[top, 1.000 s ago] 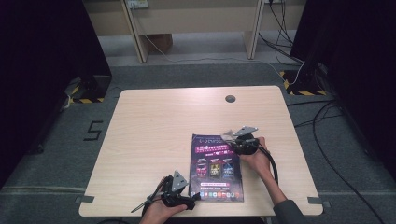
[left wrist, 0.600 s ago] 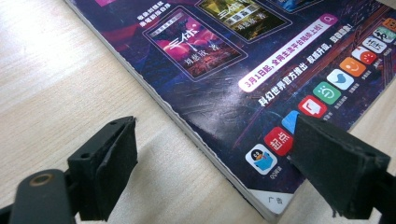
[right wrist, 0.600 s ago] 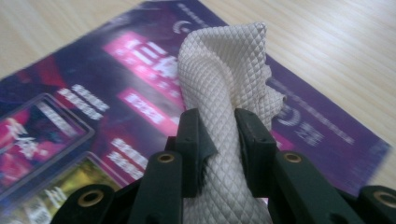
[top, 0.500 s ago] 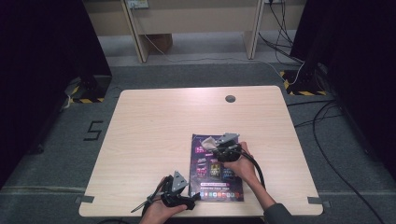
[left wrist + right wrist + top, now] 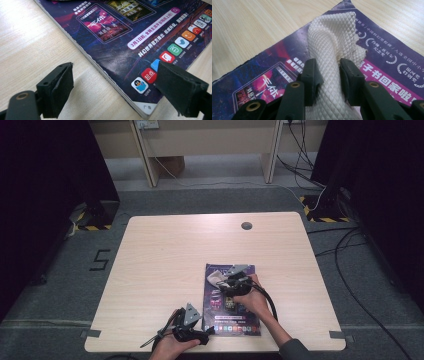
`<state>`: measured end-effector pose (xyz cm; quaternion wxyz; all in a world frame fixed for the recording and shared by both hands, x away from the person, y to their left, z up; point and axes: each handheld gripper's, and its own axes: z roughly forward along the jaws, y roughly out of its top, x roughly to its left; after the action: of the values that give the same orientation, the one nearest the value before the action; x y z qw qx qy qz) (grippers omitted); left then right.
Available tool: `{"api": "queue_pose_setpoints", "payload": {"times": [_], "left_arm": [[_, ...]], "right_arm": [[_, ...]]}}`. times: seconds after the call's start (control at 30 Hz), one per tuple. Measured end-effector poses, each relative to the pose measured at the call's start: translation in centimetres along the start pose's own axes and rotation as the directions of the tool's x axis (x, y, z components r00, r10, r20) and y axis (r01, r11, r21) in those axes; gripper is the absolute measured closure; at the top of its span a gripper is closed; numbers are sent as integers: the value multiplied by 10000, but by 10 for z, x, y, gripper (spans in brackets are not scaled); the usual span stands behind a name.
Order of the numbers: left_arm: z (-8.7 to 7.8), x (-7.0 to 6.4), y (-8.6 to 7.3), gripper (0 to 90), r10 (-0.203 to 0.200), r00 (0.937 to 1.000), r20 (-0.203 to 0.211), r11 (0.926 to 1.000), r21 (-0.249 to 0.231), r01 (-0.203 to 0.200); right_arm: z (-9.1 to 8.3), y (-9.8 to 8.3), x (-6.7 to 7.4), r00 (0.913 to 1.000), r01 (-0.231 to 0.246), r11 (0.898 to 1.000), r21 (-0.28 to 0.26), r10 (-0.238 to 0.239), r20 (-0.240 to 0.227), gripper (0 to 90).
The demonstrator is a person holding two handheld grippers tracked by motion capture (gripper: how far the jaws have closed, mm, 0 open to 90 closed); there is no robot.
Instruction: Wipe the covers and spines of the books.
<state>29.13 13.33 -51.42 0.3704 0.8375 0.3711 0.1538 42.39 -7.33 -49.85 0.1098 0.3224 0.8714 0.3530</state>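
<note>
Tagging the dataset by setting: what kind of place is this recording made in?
Probably a lab or data-collection bay, not a home. A bare light-wood table stands on grey carpet between black curtains, cables trail across the floor, and yellow-black hazard tape marks the floor by the table's far corners.

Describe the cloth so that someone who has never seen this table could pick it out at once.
On the light wooden table, find the dark purple magazine lying near the front edge. The cloth sits on its far half, pinched between the jaws of the right tool. It is cream-white with a quilted diamond texture, bunched up into a fold, the only soft pale thing against the glossy printed cover.
</note>
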Motion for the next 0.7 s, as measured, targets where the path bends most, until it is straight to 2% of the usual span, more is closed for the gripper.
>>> {"api": "queue_pose_setpoints", "payload": {"times": [0.13,0.23,0.3,0.37,0.47,0.57,0.7], "left_arm": [[0,0,0,142,0,10000,12,10000,10,0],[0,0,0,142,-10,10000,9,10000,-15,10],[0,0,0,141,-33,10000,24,10000,-2,33],[0,0,0,142,8,10000,-6,10000,-6,-8],[0,0,0,142,-11,10000,4,10000,-5,11],[0,0,0,142,4,10000,-7,10000,-12,-4],[0,0,0,142,-41,10000,-12,10000,-42,41]], "right_arm": [[-4,2,-4,9988,-452,9987,-238,446,-219,620],[-10,4,-6,9984,-501,9974,-513,487,-284,617],[-12,5,-6,9995,-308,9980,-543,303,-107,634],[-11,5,-5,9996,110,9998,-175,-105,244,678],[-6,2,-6,9982,429,9990,115,-434,408,727],[-5,1,-8,9986,299,9994,150,-305,439,737],[-6,-1,-14,9956,154,9998,83,-161,922,739]]}}
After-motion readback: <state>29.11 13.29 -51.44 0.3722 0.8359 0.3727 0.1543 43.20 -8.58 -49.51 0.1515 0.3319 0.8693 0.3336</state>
